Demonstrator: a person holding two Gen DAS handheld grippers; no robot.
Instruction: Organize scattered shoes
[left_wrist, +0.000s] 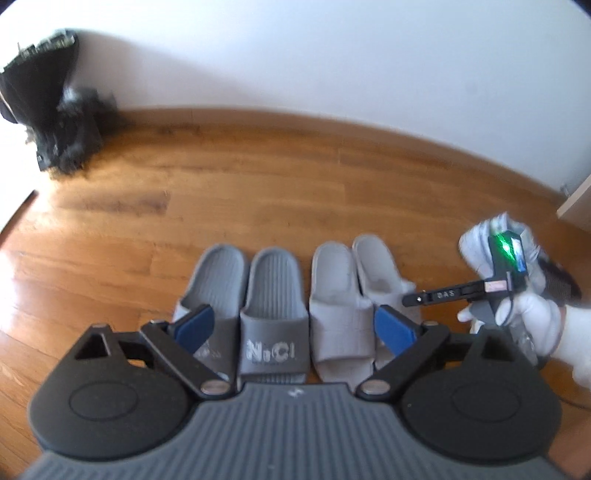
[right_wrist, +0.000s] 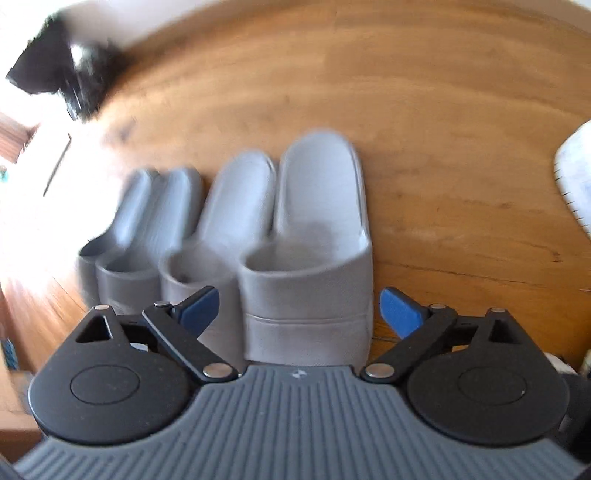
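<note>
Wooden floorboards (left_wrist: 258, 177) run back to a plain white wall (left_wrist: 332, 55), with a dark heap of black stuff (left_wrist: 51, 110) slumped in the far left corner.

From the left gripper (left_wrist: 293, 328) outward: its jaws stand wide apart and hold nothing. Just past its fingertips sit four slippers in a neat row, toes toward the camera: a dark grey pair (left_wrist: 243, 314) on the left, one bearing white lettering, and a light grey pair (left_wrist: 354, 299) touching alongside. The gripper hangs over the middle of the row.

The right gripper (right_wrist: 299, 306) is also spread open and empty. In its own view the outermost light grey slipper (right_wrist: 314, 236) lies directly between and just beyond its fingers, seemingly not gripped. The left view shows the gloved right hand (left_wrist: 517, 314) holding that tool at the row's right end, with a whitish shoe (left_wrist: 495, 243) behind it; whether that shoe rests on the floor is unclear. A white object (right_wrist: 576, 173) shows at the right edge of the right view.

The likely risk is a spread jaw clipping the end slipper on approach or retreat, knocking it askew and nudging its neighbours, since all four touch. Blur in the right view suggests quick motion, which would make such a bump more likely.
</note>
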